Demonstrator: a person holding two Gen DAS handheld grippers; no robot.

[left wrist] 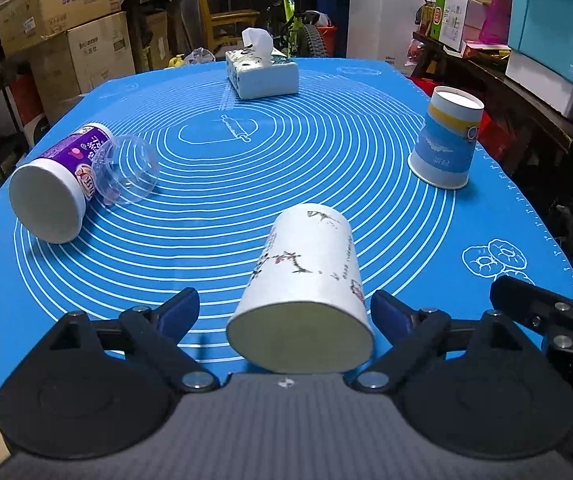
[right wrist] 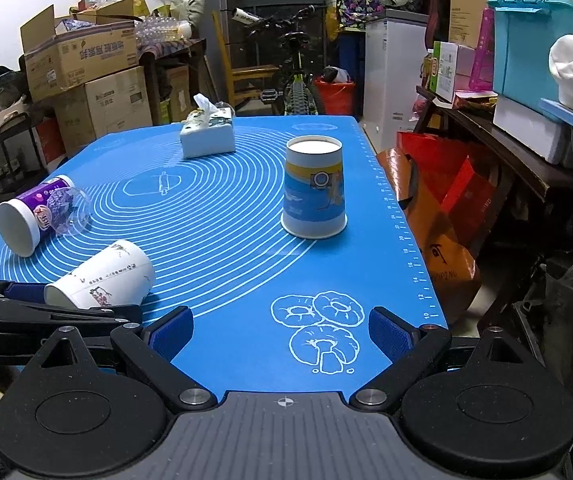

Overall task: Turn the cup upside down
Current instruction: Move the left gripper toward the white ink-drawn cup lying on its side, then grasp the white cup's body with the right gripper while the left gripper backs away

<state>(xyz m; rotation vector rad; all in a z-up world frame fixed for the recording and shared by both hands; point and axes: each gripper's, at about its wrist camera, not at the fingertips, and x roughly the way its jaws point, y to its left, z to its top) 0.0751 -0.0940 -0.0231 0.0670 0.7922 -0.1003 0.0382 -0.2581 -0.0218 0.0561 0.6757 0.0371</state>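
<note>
A white paper cup (left wrist: 306, 276) with ink drawings lies on its side on the blue mat (left wrist: 214, 200), its flat base toward the left wrist camera. My left gripper (left wrist: 286, 314) is open, its fingers on either side of the cup's base end without touching it. The cup also shows in the right wrist view (right wrist: 102, 276) at lower left. My right gripper (right wrist: 282, 332) is open and empty over the mat's near right part. A blue and yellow paper cup (left wrist: 446, 138) (right wrist: 314, 192) stands upside down on the mat's right side.
A purple and white cup (left wrist: 58, 188) (right wrist: 32, 216) lies on its side at the left with a clear plastic dome lid (left wrist: 126, 170) against it. A tissue box (left wrist: 262, 68) (right wrist: 208, 136) sits at the far end. Boxes, shelves and bags surround the table.
</note>
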